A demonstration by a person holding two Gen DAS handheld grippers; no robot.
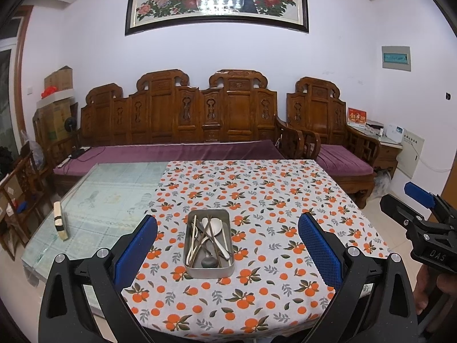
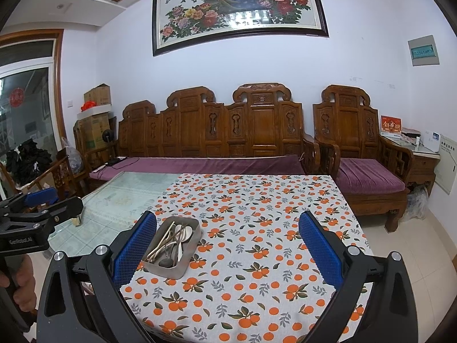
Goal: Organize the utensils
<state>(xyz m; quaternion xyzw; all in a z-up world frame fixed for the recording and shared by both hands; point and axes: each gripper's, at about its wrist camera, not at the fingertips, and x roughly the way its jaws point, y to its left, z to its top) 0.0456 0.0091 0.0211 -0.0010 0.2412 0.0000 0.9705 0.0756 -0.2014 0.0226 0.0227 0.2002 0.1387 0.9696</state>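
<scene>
Both tongs released above a tin of cutlery on an orange-print cloth.

The left gripper (image 1: pixel 228 245) and right gripper (image 2: pixel 228 244) hang level over the near table edge, blue mesh-textured pads spread wide, nothing held. Their black frames read "DAS" and "GenRobot.AI"; a hand (image 2: pixel 17 283) grips the left handle. Between the left pads sits a rectangular, round-cornered metal tin (image 1: pixel 209 242) holding steel spoons (image 1: pixel 217 230) and pale chopsticks (image 1: pixel 193 238) in a loose tangle, resting on the matte tablecloth (image 1: pixel 265 200), which covers part of a glass-topped table (image 1: pixel 114 191).
</scene>
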